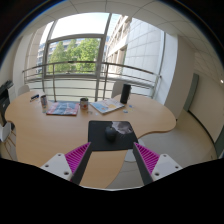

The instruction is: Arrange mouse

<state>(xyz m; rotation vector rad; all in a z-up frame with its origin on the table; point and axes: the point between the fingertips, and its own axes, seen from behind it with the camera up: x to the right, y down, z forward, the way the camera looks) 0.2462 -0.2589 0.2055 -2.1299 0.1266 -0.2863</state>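
Gripper view. We look forward along the gripper (111,160), whose two fingers are spread wide with nothing between them; the left pad (77,157) and right pad (147,157) face each other across bare air above the near edge of the table (50,130). Just ahead of the fingers, and roughly centred between them, lies a dark mat (105,134), and on its right part rests the mouse (120,128), a small greyish body whose heading we cannot read. Beyond the mat, to the right, stand a monitor (126,92) and an open book (106,105); beyond it to the left are a cup (84,103) and a magazine (61,108). A railing (70,68) and glazing close the scene behind the table. We judge the step in hand to be the approach: the mouse is not yet reached and sits apart from both pads. To do it well, we would carry the gripper forward and down with a slight drift to the right, so that the mouse ends midway between the pads and not against one of them. We would keep the fingers spread until they flank its sides, low enough to catch the body and not its rounded top, from which the pads could slip. Closing should be gentle, since the mat may slide if dragged.
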